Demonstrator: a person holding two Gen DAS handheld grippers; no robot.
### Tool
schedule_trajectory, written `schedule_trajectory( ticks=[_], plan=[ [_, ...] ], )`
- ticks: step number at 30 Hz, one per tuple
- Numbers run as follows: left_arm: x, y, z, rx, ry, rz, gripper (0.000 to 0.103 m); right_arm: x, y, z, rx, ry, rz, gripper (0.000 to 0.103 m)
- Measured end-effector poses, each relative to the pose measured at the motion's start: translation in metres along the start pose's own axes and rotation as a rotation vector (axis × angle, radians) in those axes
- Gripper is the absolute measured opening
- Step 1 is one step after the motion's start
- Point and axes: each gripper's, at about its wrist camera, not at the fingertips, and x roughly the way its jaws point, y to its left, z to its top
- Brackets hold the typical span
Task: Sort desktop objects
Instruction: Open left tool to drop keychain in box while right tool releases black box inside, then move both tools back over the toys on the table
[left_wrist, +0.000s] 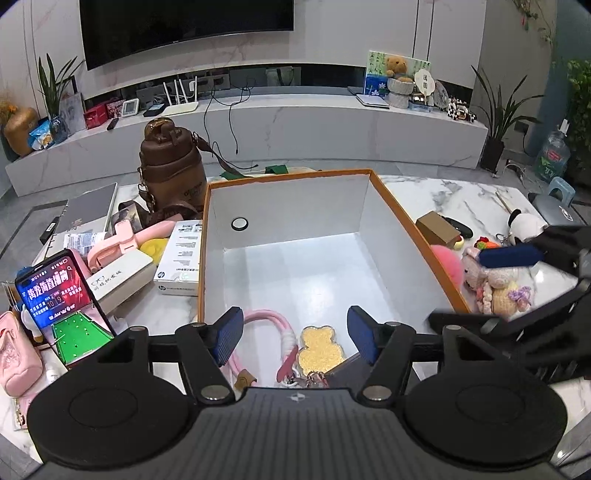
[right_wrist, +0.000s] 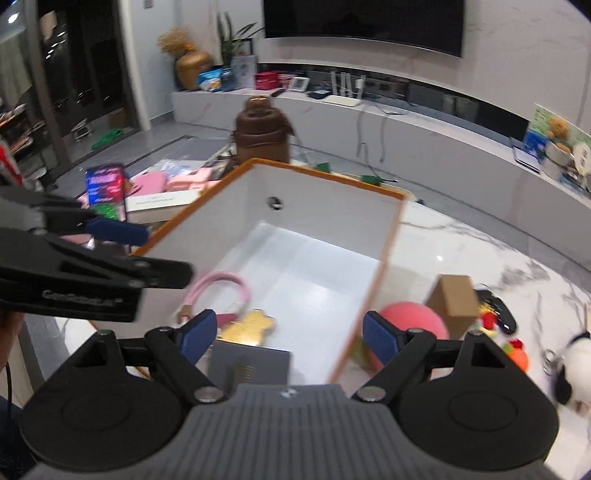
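Observation:
An open orange-rimmed white box (left_wrist: 406, 218) stands on the marble table; it also shows in the right wrist view (right_wrist: 384, 258). Inside lie a pink strap (left_wrist: 269, 321), a gold bear charm (left_wrist: 321, 350) and a dark grey card case (right_wrist: 251, 365). My left gripper (left_wrist: 295, 338) is open and empty above the box's near end. My right gripper (right_wrist: 286, 336) is open and empty over the box's near right wall. The other gripper appears at each view's edge.
Left of the box: a brown bottle (left_wrist: 170, 166), a lit phone (left_wrist: 62, 299), pink items and white boxes (left_wrist: 181, 258). Right of it: a pink ball (right_wrist: 413, 325), a cardboard box (right_wrist: 454, 299), plush toys (left_wrist: 498, 284), a black key fob (right_wrist: 498, 310).

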Motion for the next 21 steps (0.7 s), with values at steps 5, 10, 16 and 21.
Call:
schedule_trajectory(
  ticks=[5,10,16,21],
  plan=[
    [-0.001,0.0,0.0,-0.003,-0.001,-0.001,0.073,-0.005,-0.025,-0.008,0.02,0.021,-0.066,0.087],
    [-0.003,-0.006,0.001,0.004,-0.007,-0.006,0.073,-0.003,-0.036,-0.024,0.003,0.064,-0.088,0.087],
    [-0.011,-0.035,0.032,0.041,-0.056,-0.043,0.074,-0.023,-0.058,-0.024,0.051,0.05,-0.11,0.087],
    [-0.001,-0.084,0.072,0.112,-0.083,-0.099,0.081,-0.05,-0.1,-0.006,0.122,-0.005,-0.149,0.087]
  ],
)
